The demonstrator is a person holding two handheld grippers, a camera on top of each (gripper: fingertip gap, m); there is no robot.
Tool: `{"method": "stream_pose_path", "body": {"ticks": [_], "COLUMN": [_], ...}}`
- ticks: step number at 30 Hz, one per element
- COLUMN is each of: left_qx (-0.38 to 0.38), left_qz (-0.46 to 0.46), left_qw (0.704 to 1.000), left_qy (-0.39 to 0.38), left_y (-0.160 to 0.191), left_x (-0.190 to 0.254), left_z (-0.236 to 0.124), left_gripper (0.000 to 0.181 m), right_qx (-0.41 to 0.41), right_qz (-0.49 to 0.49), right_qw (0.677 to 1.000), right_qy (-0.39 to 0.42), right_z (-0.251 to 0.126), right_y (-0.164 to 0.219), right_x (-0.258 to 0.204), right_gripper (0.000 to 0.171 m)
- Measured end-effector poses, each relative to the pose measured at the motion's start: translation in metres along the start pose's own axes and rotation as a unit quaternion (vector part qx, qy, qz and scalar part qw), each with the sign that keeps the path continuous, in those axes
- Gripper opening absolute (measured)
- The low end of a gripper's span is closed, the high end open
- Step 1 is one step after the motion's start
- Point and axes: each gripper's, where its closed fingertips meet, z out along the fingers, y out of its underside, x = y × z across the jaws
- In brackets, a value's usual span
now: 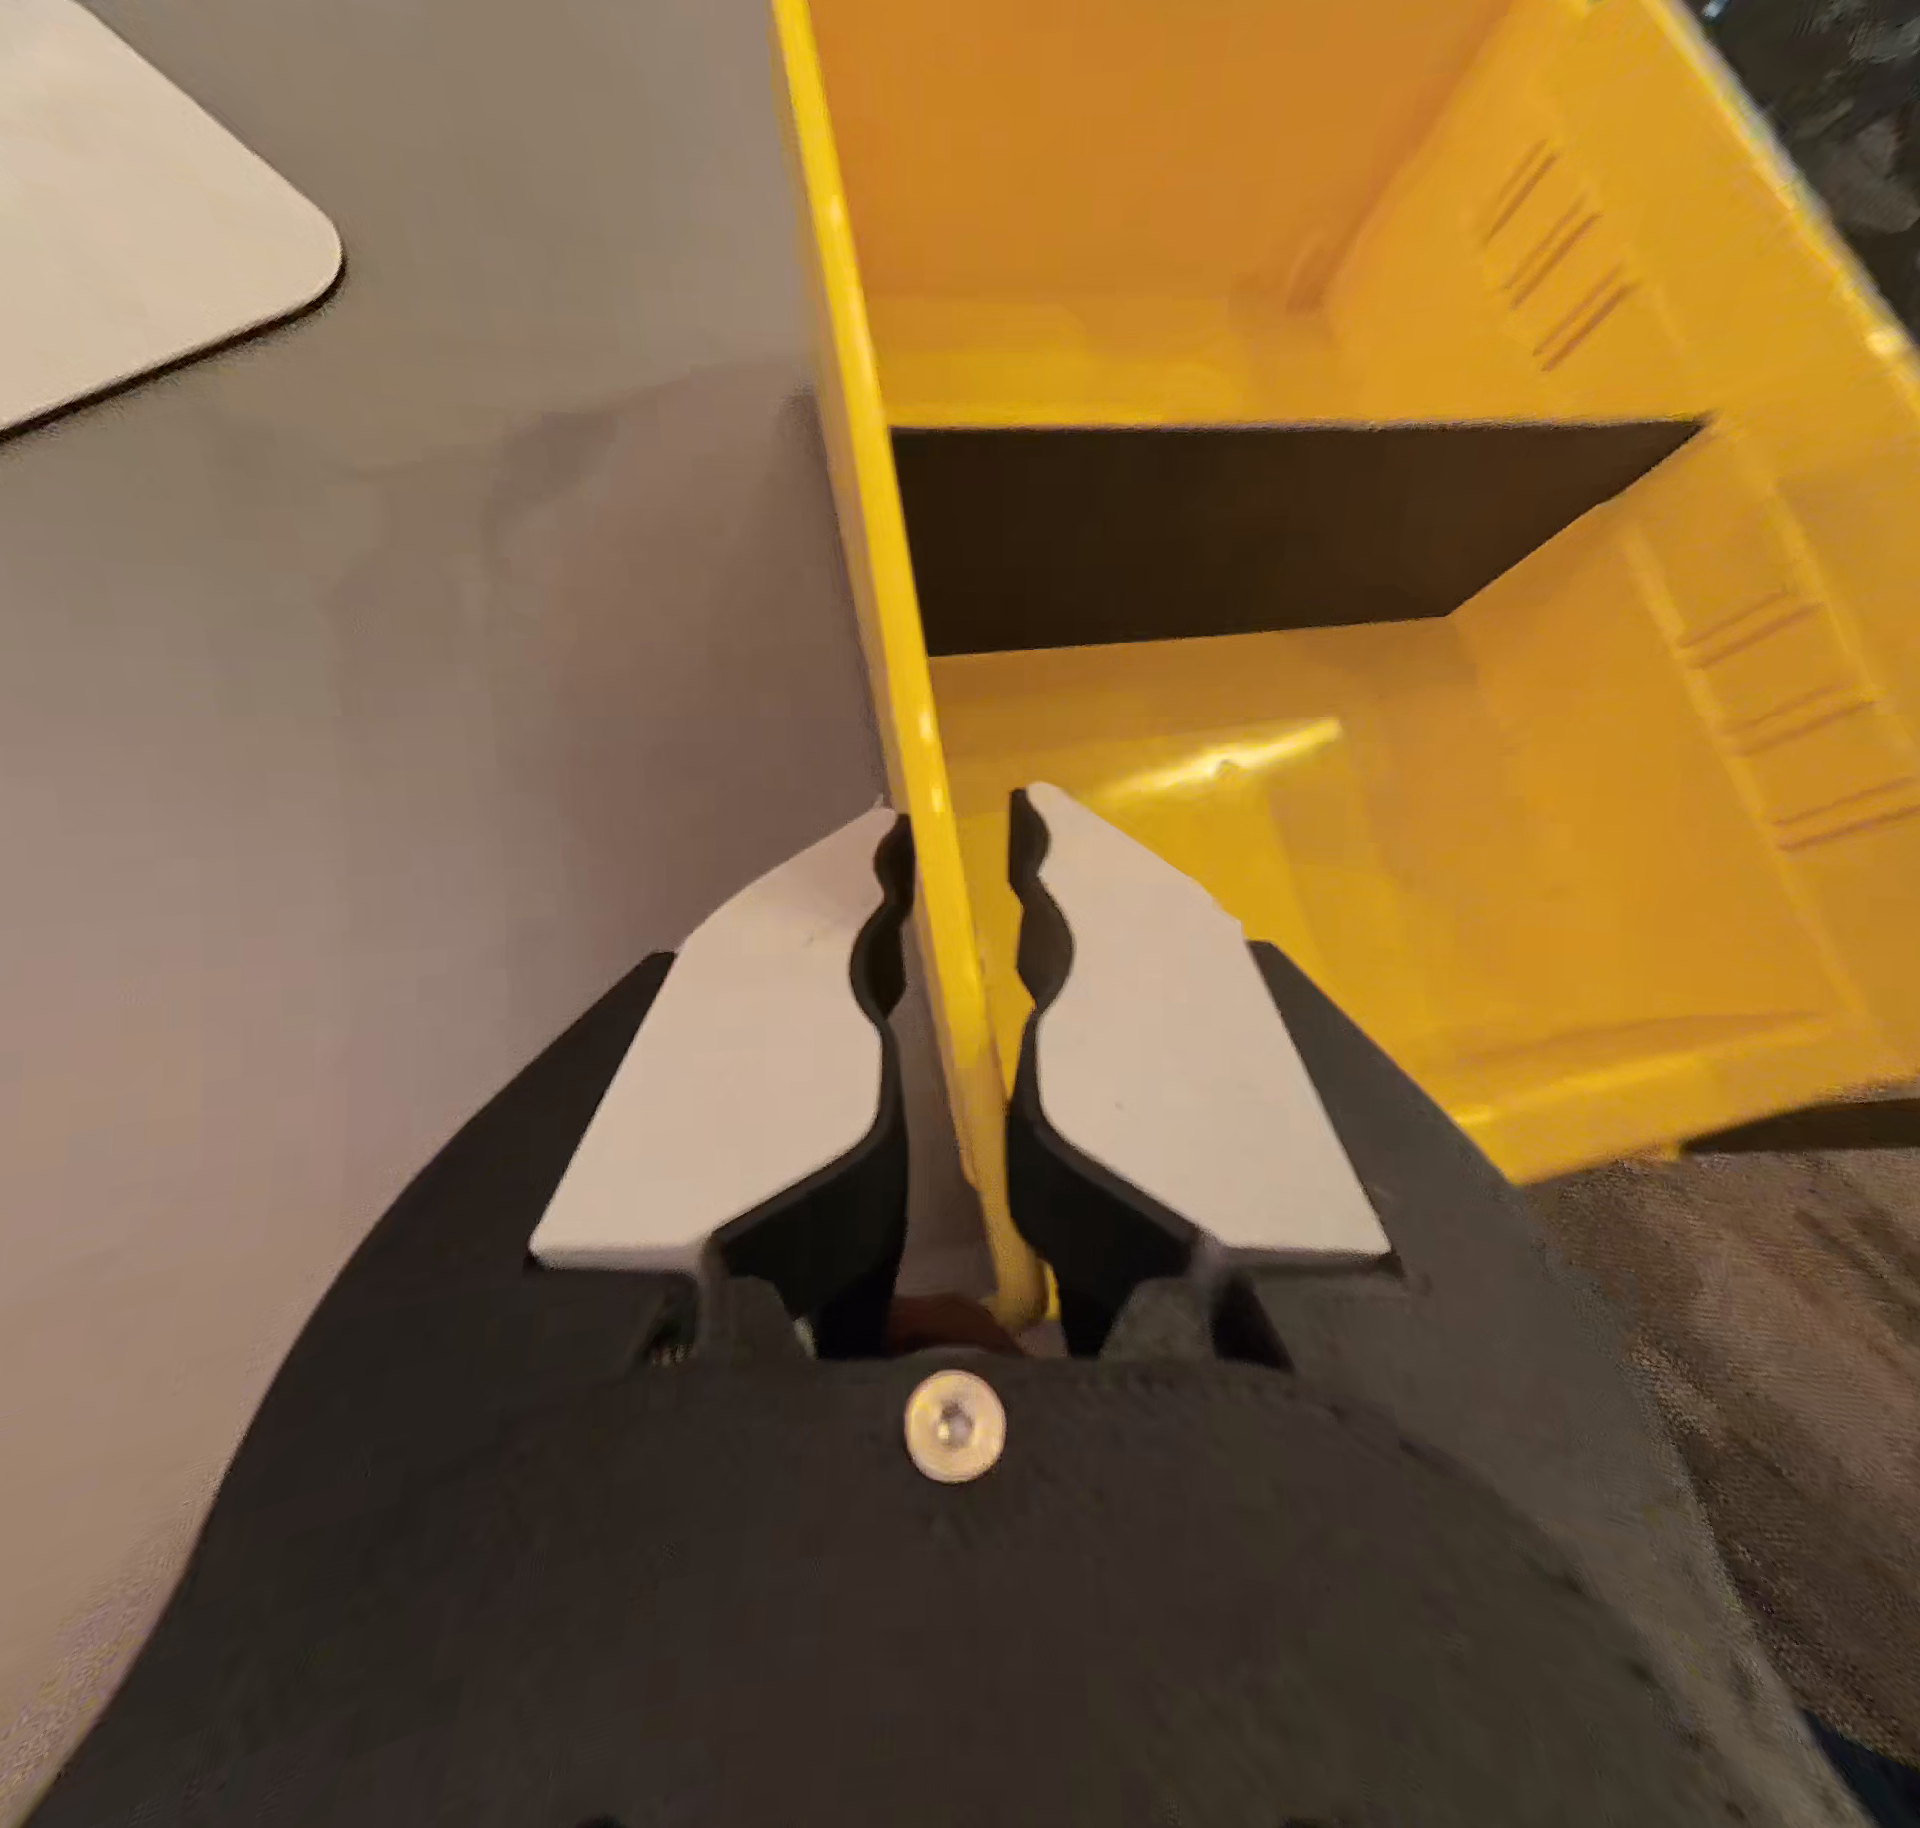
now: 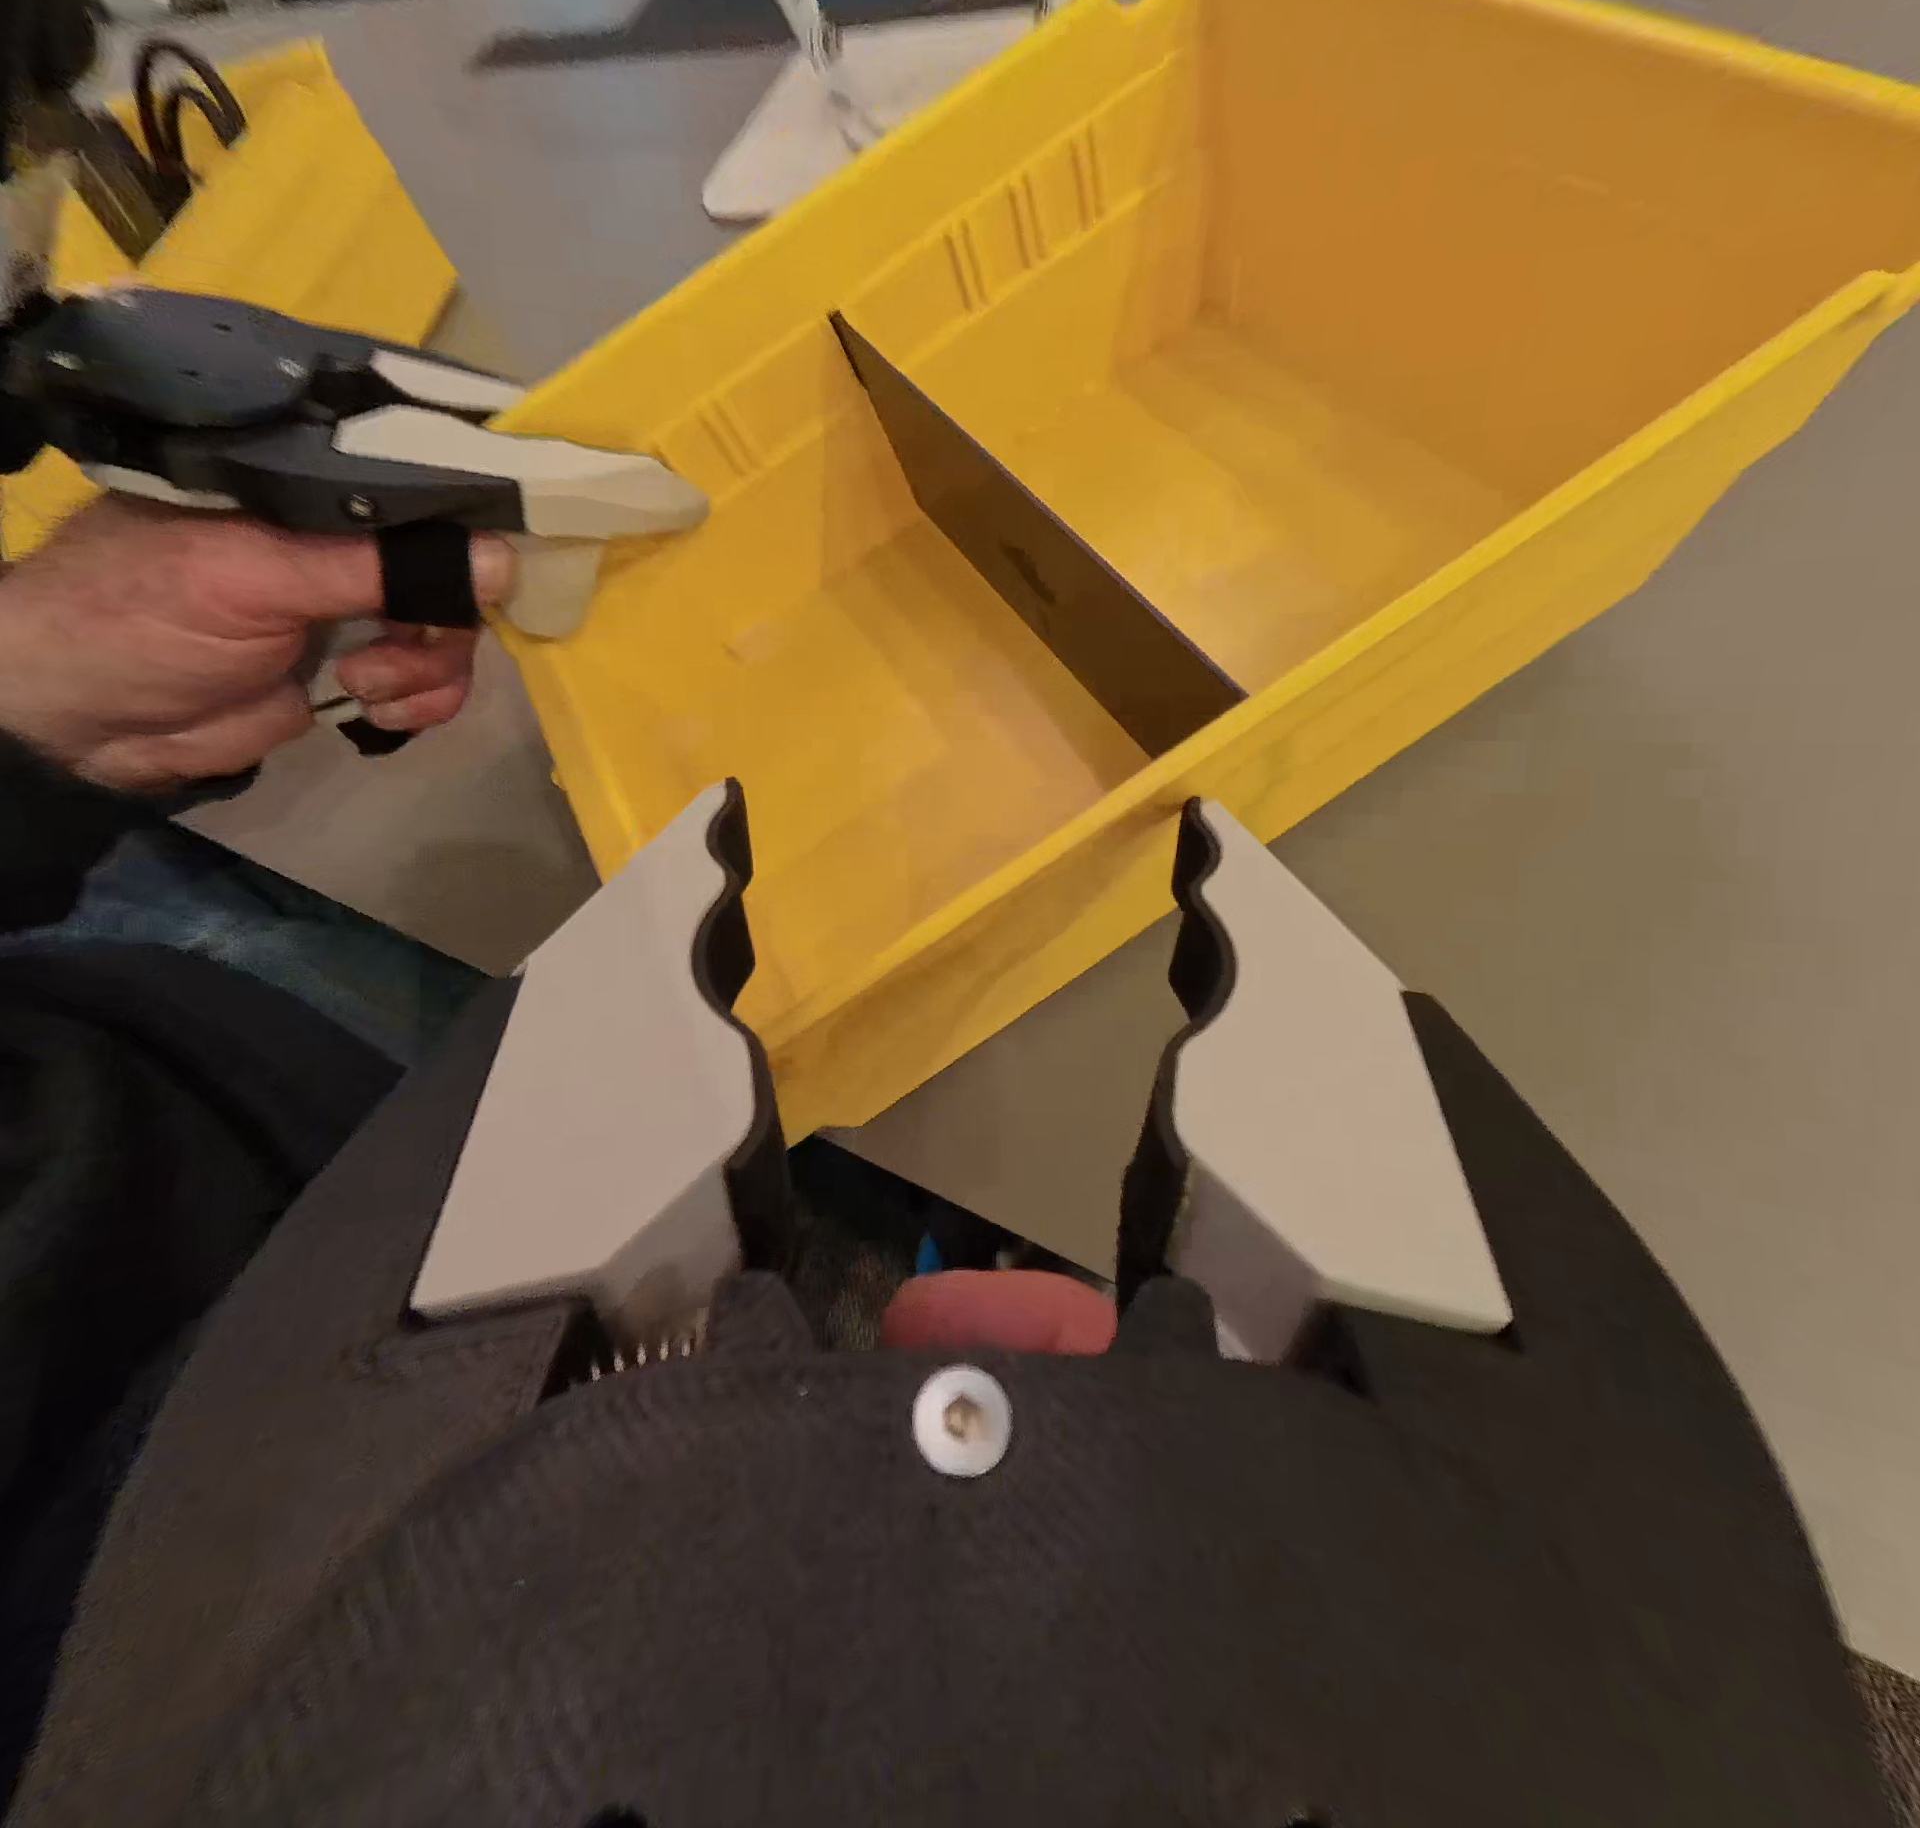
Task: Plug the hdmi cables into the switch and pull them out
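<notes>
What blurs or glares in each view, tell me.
Left wrist view: the yellow bin is smeared by motion, with a glare patch on its floor near the left gripper. Right wrist view: the hand and background are soft; the right gripper stays sharp.

Big yellow plastic bin (image 2: 1351,344) takes up most of the right wrist view, split into two compartments by a flat black divider panel (image 2: 1029,552), both empty as far as I can see. It sits on a grey tabletop (image 2: 1662,895). Upper left there's a second yellow bin (image 2: 301,209) with dark looped cords sticking out. Top centre, a white flat stand base (image 2: 790,147).
</notes>
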Motion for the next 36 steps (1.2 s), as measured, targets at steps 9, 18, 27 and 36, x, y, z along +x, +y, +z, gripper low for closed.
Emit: {"method": "stream_pose_path", "body": {"ticks": [9, 18, 27, 36], "left_qx": [0.033, 0.075, -0.152, -0.131], "left_qz": [-0.030, 0.081, -0.014, -0.119], "left_qw": [0.993, 0.962, 0.879, 0.907], "left_qy": [0.111, -0.249, -0.453, -0.382], "left_y": [-0.018, 0.008, 0.160, 0.188], "left_x": [0.025, -0.138, -0.284, -0.309], "left_z": [-0.034, -0.243, -0.376, -0.362], "left_gripper": [0.051, 0.043, 0.068, 0.008], "right_qx": [-0.072, -0.108, -0.150, -0.183], "right_qz": [-0.005, -0.051, -0.074, -0.099], "right_qw": [0.997, 0.993, 0.986, 0.977], "right_qy": [0.005, 0.017, 0.026, 0.041], "right_z": [0.007, 0.010, 0.004, -0.006], "right_y": [0.003, -0.002, -0.010, -0.011], "right_x": [0.042, 0.057, 0.100, 0.131], "right_gripper": [0.038, 0.026, 0.016, 0.014]}}
